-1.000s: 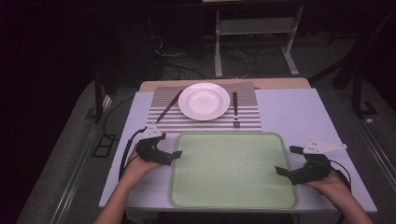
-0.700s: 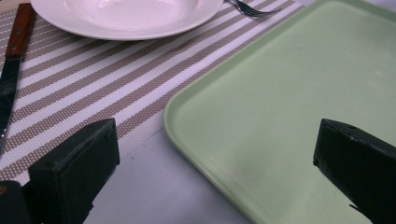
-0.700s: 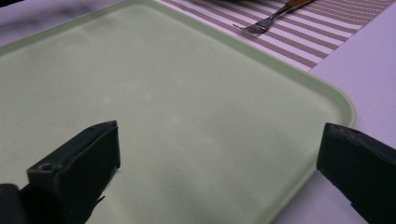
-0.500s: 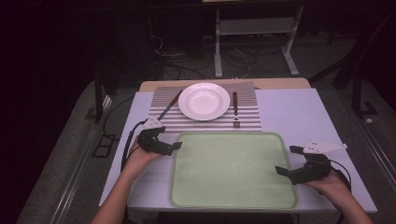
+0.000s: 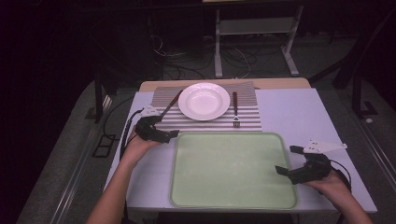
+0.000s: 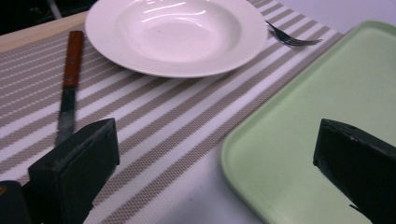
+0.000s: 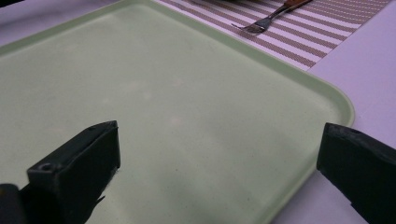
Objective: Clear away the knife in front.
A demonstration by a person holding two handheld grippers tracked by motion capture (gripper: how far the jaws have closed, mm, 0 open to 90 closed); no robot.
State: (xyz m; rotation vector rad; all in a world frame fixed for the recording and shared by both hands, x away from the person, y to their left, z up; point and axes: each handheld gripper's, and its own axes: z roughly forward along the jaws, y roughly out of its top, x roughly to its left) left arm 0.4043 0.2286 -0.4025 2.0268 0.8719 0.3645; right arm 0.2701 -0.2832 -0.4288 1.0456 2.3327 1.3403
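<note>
Two grippers, both wide open, nothing held. High view: left gripper [image 5: 161, 133] has moved fwd & up since a sec ago, now at tray's [image 5: 233, 205] far-left corner, near knife [image 5: 171, 103] on striped mat [image 5: 205, 124]; right gripper [image 5: 286, 161] unmoved at tray's right edge. Likely going for knife or plate [image 5: 204, 101].

Left gripper view: jaws straddle mat/tray corner, knife [image 6: 69, 88] just ahead, plate [image 6: 175, 32] beyond.

Right gripper view: jaws apart over tray [image 7: 289, 84]; fork [image 7: 271, 18] far.

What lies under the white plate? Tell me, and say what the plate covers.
The white plate sits on a striped placemat, with a knife and a fork beside it. The mat's stripes run under the plate; whatever lies beneath its middle is covered.
</note>
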